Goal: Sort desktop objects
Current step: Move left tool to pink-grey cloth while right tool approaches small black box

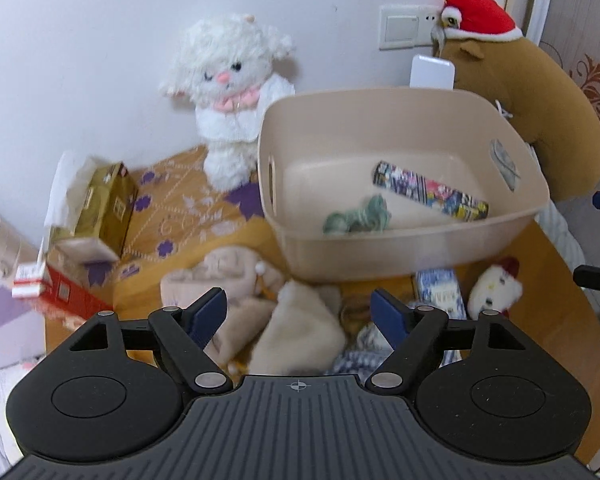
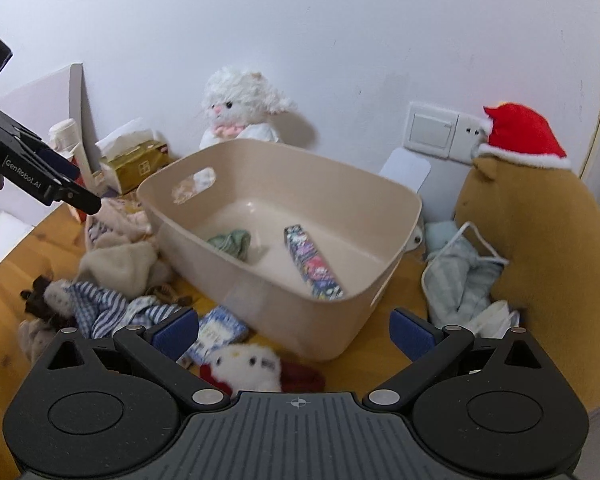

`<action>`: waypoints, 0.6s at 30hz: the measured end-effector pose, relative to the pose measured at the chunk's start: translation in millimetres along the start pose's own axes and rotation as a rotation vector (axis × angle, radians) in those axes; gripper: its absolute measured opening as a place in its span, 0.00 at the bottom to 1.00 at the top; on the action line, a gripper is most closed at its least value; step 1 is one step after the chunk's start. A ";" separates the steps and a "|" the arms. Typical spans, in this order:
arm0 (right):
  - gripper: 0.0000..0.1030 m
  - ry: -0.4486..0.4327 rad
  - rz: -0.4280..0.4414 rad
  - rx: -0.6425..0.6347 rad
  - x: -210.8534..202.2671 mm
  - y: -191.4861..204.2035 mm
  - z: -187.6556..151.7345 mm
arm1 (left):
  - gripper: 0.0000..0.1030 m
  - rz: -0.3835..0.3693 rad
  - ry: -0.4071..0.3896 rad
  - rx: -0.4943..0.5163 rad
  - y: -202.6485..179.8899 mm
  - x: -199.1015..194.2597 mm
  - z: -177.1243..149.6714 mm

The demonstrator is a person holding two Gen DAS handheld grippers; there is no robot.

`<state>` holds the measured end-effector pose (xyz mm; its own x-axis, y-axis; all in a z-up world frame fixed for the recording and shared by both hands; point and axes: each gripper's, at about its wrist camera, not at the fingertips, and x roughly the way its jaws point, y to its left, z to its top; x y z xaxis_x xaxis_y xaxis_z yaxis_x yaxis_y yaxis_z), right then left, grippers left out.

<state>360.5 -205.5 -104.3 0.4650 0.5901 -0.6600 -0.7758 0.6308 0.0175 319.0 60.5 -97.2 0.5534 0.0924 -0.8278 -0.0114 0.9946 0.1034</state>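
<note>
both grippers, left gripper (image 1: pixel 298 310) and right gripper (image 2: pixel 294 330), spread empty; beige plastic tub (image 2: pixel 384 280) holds a green cloth (image 2: pixel 230 242) and patterned box (image 2: pixel 314 268); cream fleece pile (image 1: pixel 296 328) at six o'clock of it is unsorted.

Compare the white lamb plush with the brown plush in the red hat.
The white lamb plush is fluffy and stands upright behind the bin; the brown plush is smooth, much bigger, and curves beside it. Only the brown one wears a red hat. Both sit against the wall, outside the bin.

Bin (image 2: pixel 400 216) open above; clothes heap (image 2: pixel 116 264) crowds its left.
</note>
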 end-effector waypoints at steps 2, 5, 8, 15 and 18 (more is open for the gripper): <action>1.00 0.004 0.001 0.001 -1.8 3.1 -6.4 | 0.78 -0.001 0.014 -0.007 0.1 -0.7 -10.9; 1.00 0.022 0.006 0.022 -1.9 8.0 -17.1 | 0.78 0.006 0.033 -0.013 -1.3 -1.3 -26.5; 1.00 0.045 0.022 0.006 -1.4 15.5 -27.2 | 0.78 0.009 0.051 -0.027 -0.7 -0.5 -43.6; 1.00 0.076 0.052 -0.080 -3.6 37.3 -45.5 | 0.78 0.007 0.110 -0.081 7.5 3.8 -81.3; 1.00 0.106 0.070 -0.102 -0.5 47.5 -54.4 | 0.78 0.002 0.124 -0.110 13.1 5.7 -99.8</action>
<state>300.2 -203.2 -144.0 0.3649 0.5713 -0.7352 -0.8467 0.5321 -0.0068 238.9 78.9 -155.5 0.4459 0.0929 -0.8902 -0.1072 0.9930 0.0499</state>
